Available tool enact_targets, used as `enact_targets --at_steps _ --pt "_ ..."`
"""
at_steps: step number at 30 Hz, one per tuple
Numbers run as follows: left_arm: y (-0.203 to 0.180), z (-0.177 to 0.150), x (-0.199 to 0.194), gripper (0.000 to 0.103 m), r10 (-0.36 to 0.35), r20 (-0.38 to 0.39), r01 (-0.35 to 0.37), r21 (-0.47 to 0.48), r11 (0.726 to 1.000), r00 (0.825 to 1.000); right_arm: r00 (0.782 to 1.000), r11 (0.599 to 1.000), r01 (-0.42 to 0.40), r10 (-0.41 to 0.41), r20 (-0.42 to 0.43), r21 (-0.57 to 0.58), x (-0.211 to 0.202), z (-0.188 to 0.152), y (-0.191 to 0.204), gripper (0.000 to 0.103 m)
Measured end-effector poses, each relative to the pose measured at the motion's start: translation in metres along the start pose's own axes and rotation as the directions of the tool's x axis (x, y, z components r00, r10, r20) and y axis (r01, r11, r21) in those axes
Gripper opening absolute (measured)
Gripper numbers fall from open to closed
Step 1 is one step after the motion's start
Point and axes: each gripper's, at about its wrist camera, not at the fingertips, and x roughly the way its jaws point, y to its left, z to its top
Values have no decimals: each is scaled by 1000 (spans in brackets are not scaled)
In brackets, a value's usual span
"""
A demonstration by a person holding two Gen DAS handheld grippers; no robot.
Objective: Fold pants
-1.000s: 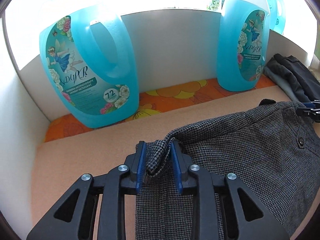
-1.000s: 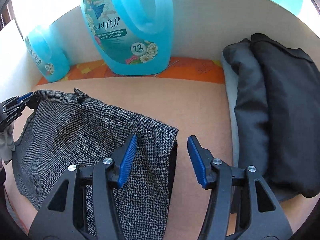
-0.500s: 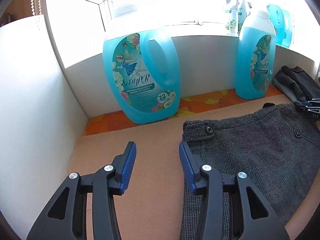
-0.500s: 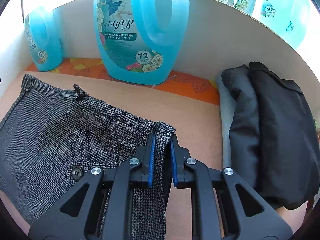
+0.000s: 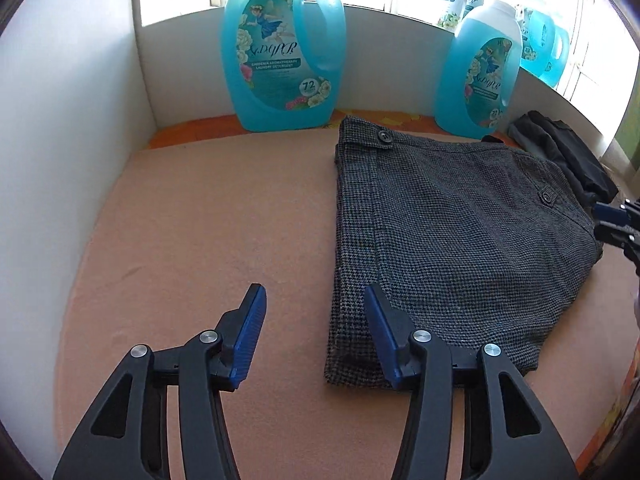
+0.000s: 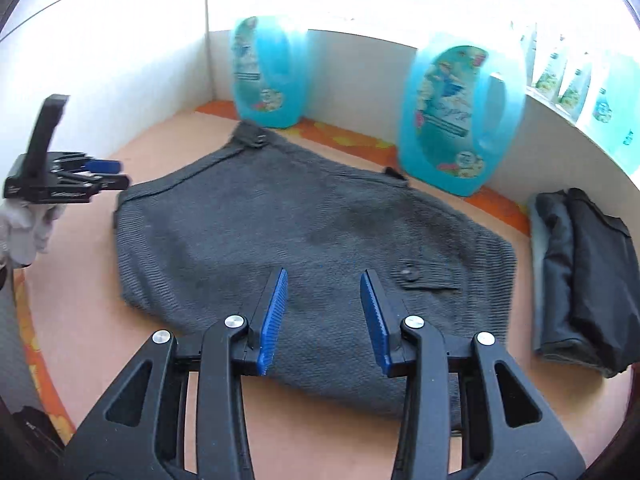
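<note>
Grey houndstooth pants point(image 5: 448, 232) lie folded flat on the tan table, waistband button toward the back; they also show in the right wrist view point(image 6: 304, 232), blurred. My left gripper point(image 5: 314, 334) is open and empty, raised over the pants' near left edge. My right gripper point(image 6: 322, 316) is open and empty, above the near edge of the pants. The left gripper also appears in the right wrist view point(image 6: 104, 174), off the pants' left side.
Two blue detergent jugs point(image 5: 284, 52) point(image 5: 476, 76) stand along the white back wall. A folded dark garment pile point(image 6: 588, 276) lies to the right of the pants. A white wall point(image 5: 60, 160) borders the table at the left.
The left gripper let go of the pants' corner a second ago and pulled back. The right gripper shut on the pants' right edge, then opened and drew back and up. The pants now lie flat.
</note>
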Motion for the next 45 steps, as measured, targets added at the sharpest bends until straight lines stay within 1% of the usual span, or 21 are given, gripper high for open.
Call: enact_targets --at_steps 2,3,7,8,13,14,15,16,17,18,21,28,31,35,36,39,40,41,43,44,45 --pt "4 -3 2 50 -34 -5 33 -42 999 999 996 996 -85 84 -18 -35 10 -3 36 40" --pt "6 -4 2 50 -48 -4 48 -58 997 999 994 993 -104 103 -27 -56 16 -5 52 40" --pt "7 -6 3 50 -103 -9 101 -99 990 995 989 984 -138 131 -71 -113 46 -8 99 40" --pt "6 -6 3 50 -111 -10 109 -102 989 994 987 983 -142 133 -86 -120 53 -8 107 40" --pt "2 -9 5 49 -127 -21 125 -103 987 992 992 982 -91 74 -105 -163 73 -8 127 40" --pt "0 -10 7 41 -130 -27 126 -98 987 991 992 983 -88 71 -108 -158 74 -8 126 40" --pt "-2 -11 8 26 -136 -34 132 -92 987 990 992 985 -80 64 -111 -155 75 -8 125 33" --pt "-5 -12 8 23 -137 -37 134 -83 987 990 992 985 -71 53 -117 -156 76 -8 125 26" --pt "-8 -13 8 21 -125 -32 122 -71 990 992 991 985 -77 59 -123 -152 76 -8 124 16" --pt "-11 -13 7 15 -120 -30 118 -60 991 992 990 986 -81 63 -123 -148 76 -9 123 15" --pt "-17 -10 3 11 -106 -13 105 -39 994 994 991 986 -77 59 -120 -151 71 -9 123 10" --pt "-20 -6 -20 11 -98 29 99 -29 995 995 994 984 -84 71 -86 -158 52 -4 127 7" --pt "-23 -10 -21 11 -71 9 71 6 997 997 991 980 -94 75 -108 -177 54 -9 134 7" --pt "-28 -21 -5 11 -22 -35 24 44 999 999 989 981 -97 75 -131 -168 67 -18 135 7" --pt "-29 -22 -3 11 -15 -36 17 51 999 999 989 983 -101 82 -126 -156 67 -19 134 7" --pt "-30 -18 -7 22 19 -24 -18 63 998 1000 985 986 -138 128 -112 -95 56 -19 122 7" --pt "-30 -17 -11 23 26 -16 -25 65 998 1000 985 987 -143 134 -107 -73 50 -21 117 7" --pt "-30 -15 -15 26 33 -3 -33 67 997 999 986 989 -138 133 -98 -51 43 -24 110 9" --pt "-28 -12 -27 27 51 31 -53 60 997 998 992 995 -104 104 -68 1 27 -31 95 22" --pt "-27 -12 -32 27 56 48 -58 51 997 997 995 996 -81 83 -47 33 18 -35 85 38" --pt "-26 -11 -36 27 51 63 -53 41 998 997 998 996 -58 61 -28 74 10 -39 74 48"
